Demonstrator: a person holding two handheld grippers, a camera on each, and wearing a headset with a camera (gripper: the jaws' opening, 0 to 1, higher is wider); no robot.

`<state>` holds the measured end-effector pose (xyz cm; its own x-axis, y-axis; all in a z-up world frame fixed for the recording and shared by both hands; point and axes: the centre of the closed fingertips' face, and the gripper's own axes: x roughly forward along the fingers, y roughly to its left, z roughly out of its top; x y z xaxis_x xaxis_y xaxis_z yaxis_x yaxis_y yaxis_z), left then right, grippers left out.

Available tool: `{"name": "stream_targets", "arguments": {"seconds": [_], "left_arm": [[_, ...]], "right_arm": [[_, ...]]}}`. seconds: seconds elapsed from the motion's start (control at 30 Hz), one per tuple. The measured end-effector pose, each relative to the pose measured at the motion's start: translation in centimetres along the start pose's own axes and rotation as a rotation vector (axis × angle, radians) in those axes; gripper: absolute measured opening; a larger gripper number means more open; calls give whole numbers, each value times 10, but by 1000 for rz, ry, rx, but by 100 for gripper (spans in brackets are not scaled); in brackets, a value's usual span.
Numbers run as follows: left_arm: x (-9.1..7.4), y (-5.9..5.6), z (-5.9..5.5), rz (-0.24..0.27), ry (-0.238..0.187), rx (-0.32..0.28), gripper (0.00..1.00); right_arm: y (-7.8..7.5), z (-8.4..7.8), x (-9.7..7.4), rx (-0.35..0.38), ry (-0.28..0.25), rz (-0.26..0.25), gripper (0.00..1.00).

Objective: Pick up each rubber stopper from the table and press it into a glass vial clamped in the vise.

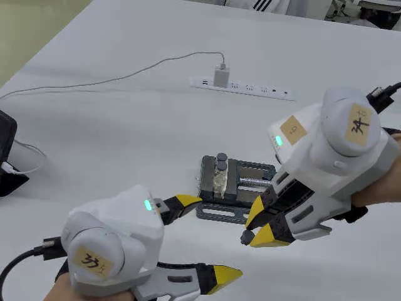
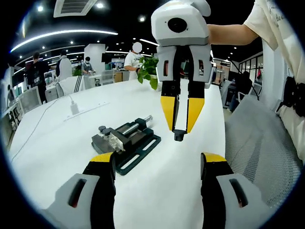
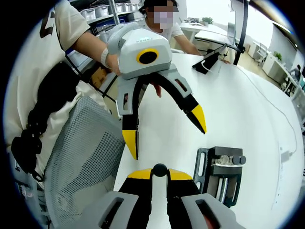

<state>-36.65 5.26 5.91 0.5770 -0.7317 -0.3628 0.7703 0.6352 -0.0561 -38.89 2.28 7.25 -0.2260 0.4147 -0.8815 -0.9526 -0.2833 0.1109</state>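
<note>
A small dark vise (image 1: 250, 182) stands on the white table and clamps glass vials (image 1: 220, 179) with grey stoppers on top. My right gripper (image 1: 252, 233) hovers just right of the vise, shut on a dark rubber stopper (image 1: 247, 237). That stopper (image 3: 159, 169) sits between the yellow fingertips in the right gripper view, with the vise (image 3: 220, 177) to the right. My left gripper (image 1: 207, 237) is open at the lower left with nothing between its fingers. In the left gripper view the left gripper (image 2: 158, 160) faces the vise (image 2: 128, 143), and the right gripper (image 2: 179, 129) hangs over the table with the stopper (image 2: 179, 136).
A white power strip (image 1: 241, 88) with a plugged charger and cable lies at the back of the table. A black object (image 1: 6, 153) sits at the left edge. A grey mesh chair (image 3: 81, 157) stands beside the table. People stand in the background.
</note>
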Motion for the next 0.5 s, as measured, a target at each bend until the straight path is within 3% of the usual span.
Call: {"name": "stream_targets", "arguments": {"seconds": [0.2,0.23,0.37,0.5], "left_arm": [[-4,16,-1,69,-15,-21,98],[-5,19,1,85,-27,-16,99],[-8,27,-3,102,-11,-36,99],[-10,28,-3,107,-11,-38,99]], "right_arm": [[-11,-6,-2,-5,19,-14,6],[-13,-7,-2,-6,23,-16,6],[-22,-8,-4,-16,31,-26,6],[-35,-12,-7,-67,70,-47,6]]}}
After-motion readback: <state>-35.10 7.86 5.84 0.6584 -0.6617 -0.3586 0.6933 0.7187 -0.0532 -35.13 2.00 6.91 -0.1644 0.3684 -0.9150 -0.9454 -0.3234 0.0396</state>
